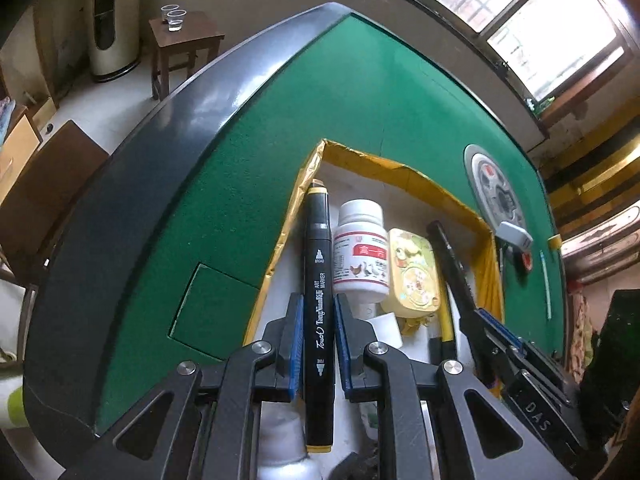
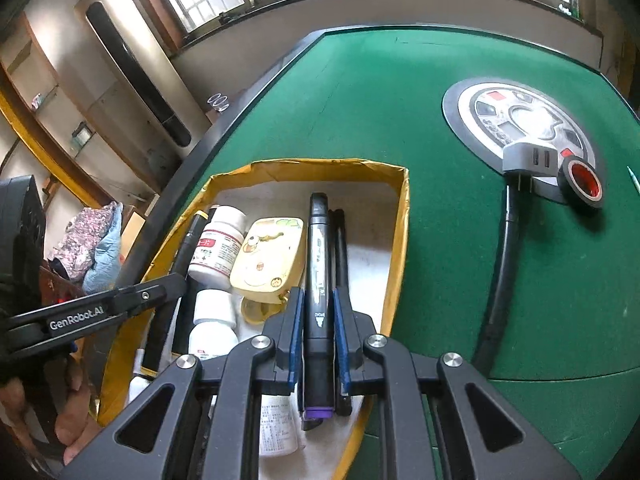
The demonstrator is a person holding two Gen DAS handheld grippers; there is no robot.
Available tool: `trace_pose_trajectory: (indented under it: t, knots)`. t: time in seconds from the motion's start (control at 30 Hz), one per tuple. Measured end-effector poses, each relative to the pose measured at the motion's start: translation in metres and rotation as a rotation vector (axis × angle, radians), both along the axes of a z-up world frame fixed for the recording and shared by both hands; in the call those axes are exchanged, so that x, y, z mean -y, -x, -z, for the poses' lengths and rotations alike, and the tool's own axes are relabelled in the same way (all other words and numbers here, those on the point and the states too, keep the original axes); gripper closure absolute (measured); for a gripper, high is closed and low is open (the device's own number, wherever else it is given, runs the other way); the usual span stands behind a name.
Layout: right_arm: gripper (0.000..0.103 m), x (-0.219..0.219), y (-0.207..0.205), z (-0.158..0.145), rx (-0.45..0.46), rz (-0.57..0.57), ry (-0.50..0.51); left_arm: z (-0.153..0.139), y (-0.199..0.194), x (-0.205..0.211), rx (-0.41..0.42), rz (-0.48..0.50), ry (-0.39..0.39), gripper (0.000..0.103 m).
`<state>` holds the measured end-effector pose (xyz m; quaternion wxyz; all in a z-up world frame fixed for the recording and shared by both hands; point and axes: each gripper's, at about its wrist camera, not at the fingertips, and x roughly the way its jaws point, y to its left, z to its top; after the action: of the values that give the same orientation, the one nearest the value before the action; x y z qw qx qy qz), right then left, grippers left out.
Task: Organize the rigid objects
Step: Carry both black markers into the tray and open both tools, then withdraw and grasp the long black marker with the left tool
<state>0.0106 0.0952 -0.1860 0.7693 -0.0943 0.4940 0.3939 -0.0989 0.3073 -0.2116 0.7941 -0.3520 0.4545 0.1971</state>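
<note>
Left gripper (image 1: 316, 344): angled steeply down over the box, blue pads clamped narrow on a black art marker with yellow end bands (image 1: 318, 280); the marker runs lengthwise between the fingers, its far tip close to the box's far left corner.
Right gripper (image 2: 316, 340): angled steeply down likewise, jaws pinched narrow on a black marker with a purple end band (image 2: 318, 280), held lengthwise, purple end nearest the camera.
Hand (image 2: 68, 400): fingers wrapped round the left gripper's handle, low at the left edge of the right wrist view.
Box (image 2: 402, 216): open cardboard box with yellow taped rim and white floor, lying on the table just under both grippers.
Box contents: white pill bottle with red label (image 1: 362, 252), just beside it a cream yellow tin (image 1: 412, 272), another white bottle (image 2: 214, 308) nearer, a further black pen (image 2: 340, 248) beside the purple-banded marker.
Table (image 2: 380, 92): green felt with dark rim.
Farther on the felt: grey plug adapter (image 2: 530, 160), touching a roll of black tape with a red core (image 2: 582, 182), both on the round centre panel (image 2: 516, 112).
</note>
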Motion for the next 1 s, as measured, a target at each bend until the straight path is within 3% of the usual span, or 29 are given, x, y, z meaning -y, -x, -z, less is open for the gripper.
trace_pose_trajectory:
  t: [0.2,0.3,0.37,0.47,0.53,0.6,0.83,1.0]
  knots:
    - [0.088,-0.006,0.005,0.001,0.033,-0.010,0.015,0.000,-0.009,0.000,-0.009,0.014,-0.032,0.088]
    - [0.087,-0.005,0.004,0.000,0.030,-0.003,0.006,0.001,-0.018,0.006,-0.059,0.047,-0.100,0.087]
    - [0.077,-0.002,0.007,-0.002,0.018,-0.004,-0.019,0.000,-0.018,0.010,-0.062,0.068,-0.124,0.083]
    - [0.064,0.005,0.008,-0.008,0.005,-0.015,-0.067,-0.004,-0.011,0.011,-0.031,0.064,-0.107,0.067]
    - [0.060,0.013,0.013,-0.018,0.020,-0.029,-0.107,-0.009,-0.006,0.016,0.002,0.074,-0.097,0.046]
    - [0.056,0.021,0.016,-0.025,0.029,-0.038,-0.144,-0.012,-0.003,0.022,0.016,0.079,-0.095,0.040]
    - [0.052,0.072,0.013,-0.041,-0.006,-0.037,-0.296,-0.022,0.007,0.040,-0.016,0.032,-0.143,0.039]
    - [0.051,0.116,0.001,-0.037,-0.024,0.036,-0.315,-0.048,0.016,0.069,0.024,-0.014,-0.207,0.039]
